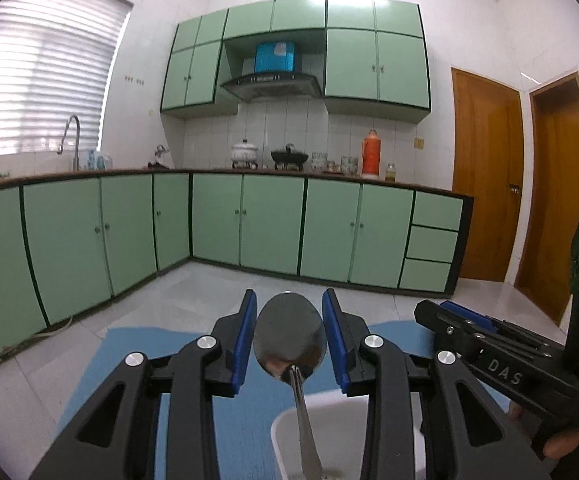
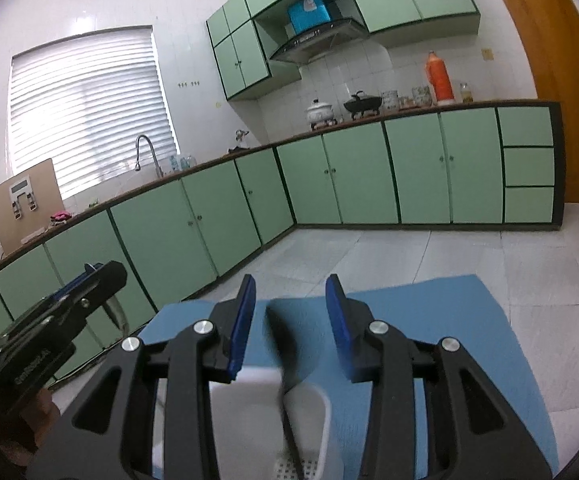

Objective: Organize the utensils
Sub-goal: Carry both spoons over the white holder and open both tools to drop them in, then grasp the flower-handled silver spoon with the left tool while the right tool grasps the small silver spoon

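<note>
The jaws of the left gripper (image 1: 290,294) are closed on the spoon (image 1: 289,332). Its bowl is clamped by the two edges between the blue pads (image 1: 245,340), and the bowl is kept upward. The handle is pointed down into the white container (image 1: 329,412). This hold is probably chosen so that the handle can be guided into the container first and the spoon can be left standing there.

The jaws of the right gripper (image 2: 290,280) are released. A dark utensil (image 2: 283,344) is seen between them, but a gap is left on each side and the pads are not pressed on it. It is blurred, so its kind cannot be told. Its lower end is directed into the same container, which suggests that both pieces are meant to be collected in one place.

The container is placed on the table (image 2: 449,340), which is covered in blue, well back from the far edge. The near edge is not shown. Both grippers are held side by side above it, the left one just beside the right one.

Counted: two grippers, one spoon, one dark utensil and one white container. No other utensil is seen on the table.
</note>
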`<state>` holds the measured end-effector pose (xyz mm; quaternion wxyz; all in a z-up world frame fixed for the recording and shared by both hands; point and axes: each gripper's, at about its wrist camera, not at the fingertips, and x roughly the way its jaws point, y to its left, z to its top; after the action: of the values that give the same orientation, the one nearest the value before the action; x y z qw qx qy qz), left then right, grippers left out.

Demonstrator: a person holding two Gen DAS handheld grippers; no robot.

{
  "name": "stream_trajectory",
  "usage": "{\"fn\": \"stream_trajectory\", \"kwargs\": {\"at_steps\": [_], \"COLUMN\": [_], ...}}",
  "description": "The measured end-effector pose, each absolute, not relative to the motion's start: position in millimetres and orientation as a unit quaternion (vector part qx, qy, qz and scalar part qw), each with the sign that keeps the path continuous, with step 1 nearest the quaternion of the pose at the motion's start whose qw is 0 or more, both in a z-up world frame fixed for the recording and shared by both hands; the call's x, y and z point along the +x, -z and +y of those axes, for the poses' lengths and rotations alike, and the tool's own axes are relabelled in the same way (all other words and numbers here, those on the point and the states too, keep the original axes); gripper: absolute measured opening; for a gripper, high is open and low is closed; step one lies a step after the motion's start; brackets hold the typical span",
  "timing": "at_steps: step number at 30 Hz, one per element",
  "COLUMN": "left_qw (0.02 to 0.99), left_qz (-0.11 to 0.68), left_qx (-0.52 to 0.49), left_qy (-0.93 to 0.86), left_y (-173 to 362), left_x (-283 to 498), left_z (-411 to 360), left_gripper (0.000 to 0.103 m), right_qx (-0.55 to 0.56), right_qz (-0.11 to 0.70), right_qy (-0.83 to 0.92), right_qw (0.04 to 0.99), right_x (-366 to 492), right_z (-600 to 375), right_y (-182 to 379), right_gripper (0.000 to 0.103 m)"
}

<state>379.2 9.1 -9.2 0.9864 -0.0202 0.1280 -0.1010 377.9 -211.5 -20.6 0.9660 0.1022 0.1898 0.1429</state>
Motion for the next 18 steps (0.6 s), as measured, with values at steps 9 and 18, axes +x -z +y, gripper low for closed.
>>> {"fn": "stream_trajectory", "kwargs": {"at_steps": [9,18], "left_qw": [0.986,0.986], "left_qz": [0.13,0.137], "left_qx": [-0.027,-0.03], "left_qy": [0.101,0.088], "left_y": [11.9,5.8], "left_x": [361.0,319.3], "left_z": [18.5,32.7], "left_gripper": [0.044,0.071], "right_qx": [0.137,0.137], "right_qz": [0.202,0.216], "right_qy": [-0.156,-0.141], "right_qw": [0.957,0.956], "right_x": [356.2,313.3], "right_z": [-226.1,-242.4], "right_y": [24.1,17.5], "right_gripper": [0.04,0.056]}}
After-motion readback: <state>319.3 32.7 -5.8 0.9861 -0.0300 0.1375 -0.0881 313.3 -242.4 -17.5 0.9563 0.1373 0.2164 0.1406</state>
